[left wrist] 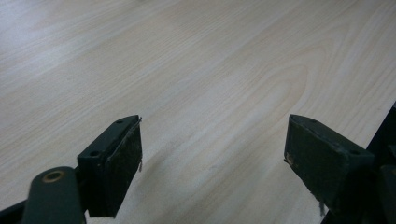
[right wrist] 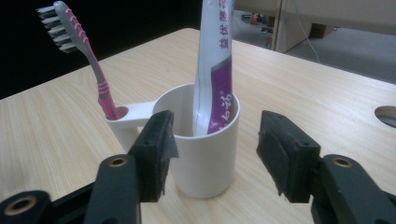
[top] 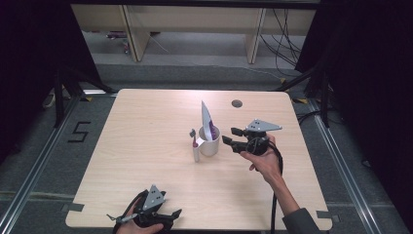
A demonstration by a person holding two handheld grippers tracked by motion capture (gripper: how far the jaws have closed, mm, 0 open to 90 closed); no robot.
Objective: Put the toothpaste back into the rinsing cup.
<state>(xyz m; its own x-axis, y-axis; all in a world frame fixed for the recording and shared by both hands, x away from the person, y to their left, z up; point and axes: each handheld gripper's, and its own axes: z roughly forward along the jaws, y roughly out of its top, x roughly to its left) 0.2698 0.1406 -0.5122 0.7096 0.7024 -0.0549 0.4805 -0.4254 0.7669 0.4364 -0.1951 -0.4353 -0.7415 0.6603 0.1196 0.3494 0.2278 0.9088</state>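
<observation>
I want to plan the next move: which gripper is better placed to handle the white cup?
Right. The right gripper is level beside the white cup, jaws open toward it. The left gripper rests at the near table edge, open over bare wood.

The right gripper (top: 231,136) hovers open just beside the white plastic cup (top: 210,145) — a white-purple toothpaste tube (top: 207,119) stands inside.

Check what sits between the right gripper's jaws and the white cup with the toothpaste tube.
Nothing: only bare table. In the right gripper view, the right gripper stands open just short of the white cup, pads clear of its wall; the toothpaste tube stands inside.
</observation>
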